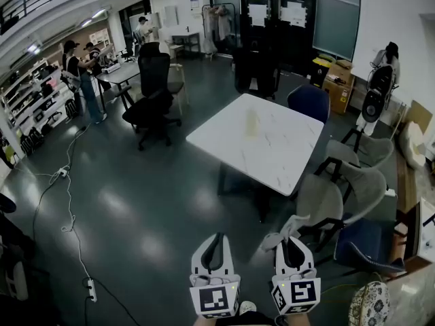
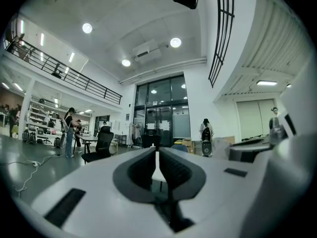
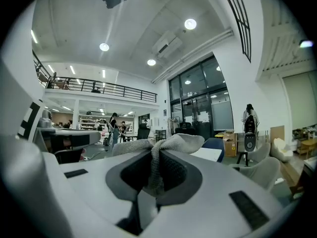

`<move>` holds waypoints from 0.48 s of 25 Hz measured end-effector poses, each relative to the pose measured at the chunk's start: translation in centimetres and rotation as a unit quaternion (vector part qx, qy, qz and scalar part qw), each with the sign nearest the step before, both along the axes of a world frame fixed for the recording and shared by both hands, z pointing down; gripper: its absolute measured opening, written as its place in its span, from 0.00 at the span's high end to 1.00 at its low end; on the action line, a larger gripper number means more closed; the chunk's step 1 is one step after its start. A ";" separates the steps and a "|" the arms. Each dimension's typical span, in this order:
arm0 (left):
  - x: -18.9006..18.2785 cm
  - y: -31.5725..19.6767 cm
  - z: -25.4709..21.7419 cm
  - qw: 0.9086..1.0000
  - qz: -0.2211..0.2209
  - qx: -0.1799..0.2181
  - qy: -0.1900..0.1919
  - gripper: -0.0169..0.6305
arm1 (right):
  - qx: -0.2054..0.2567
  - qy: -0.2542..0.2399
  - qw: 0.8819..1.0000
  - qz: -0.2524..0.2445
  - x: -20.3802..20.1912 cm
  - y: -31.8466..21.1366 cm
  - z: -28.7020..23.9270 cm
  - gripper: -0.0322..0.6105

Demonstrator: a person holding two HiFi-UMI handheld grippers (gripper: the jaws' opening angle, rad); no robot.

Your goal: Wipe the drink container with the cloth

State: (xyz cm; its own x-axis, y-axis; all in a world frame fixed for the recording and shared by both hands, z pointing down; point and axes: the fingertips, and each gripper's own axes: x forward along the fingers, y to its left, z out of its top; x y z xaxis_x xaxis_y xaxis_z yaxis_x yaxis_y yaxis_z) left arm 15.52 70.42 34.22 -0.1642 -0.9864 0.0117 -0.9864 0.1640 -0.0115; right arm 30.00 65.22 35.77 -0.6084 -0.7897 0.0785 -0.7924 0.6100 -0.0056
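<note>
At the lower edge of the head view, well apart from the white table (image 1: pixel 272 156), both grippers point level into the room. The right gripper (image 3: pixel 156 153) is clamped on the grey cloth (image 3: pixel 171 144). It pinches the cloth near its middle, so the loose folds bunch out over the jaw tips. The left gripper (image 2: pixel 157 150) is closed on itself with nothing between its jaws. The step in hand appears to be the approach, since nothing to wipe is within reach. Doing it well probably means walking up to the table with the cloth kept firmly pinched. The left jaws would best be opened in good time so that gripper can steady the container. The bunched end of the cloth, rather than the hard jaw tips, should meet the container's wall. The person should also steer clear of the grey chairs (image 1: pixel 319 199) crowding the table's near corner. As for containers, the only candidate for the drink container is a pale yellowish shape (image 1: pixel 252 122) on the table top. It is too faint to confirm, and whether it holds anything cannot be told. Cardboard boxes (image 1: pixel 338 81) stand near the far wall, and their contents do not show.
</note>
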 end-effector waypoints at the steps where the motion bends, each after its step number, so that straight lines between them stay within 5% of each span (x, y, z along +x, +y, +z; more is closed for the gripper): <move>1: 0.0 -0.2 0.2 1.000 -0.001 -0.001 0.000 0.93 | -0.004 -0.002 1.000 0.000 0.1 -0.1 0.2 0.88; 12: 1.3 -2.8 1.2 1.000 -0.003 -0.008 0.002 0.93 | -0.005 0.000 1.000 -0.024 0.4 -2.7 1.0 0.88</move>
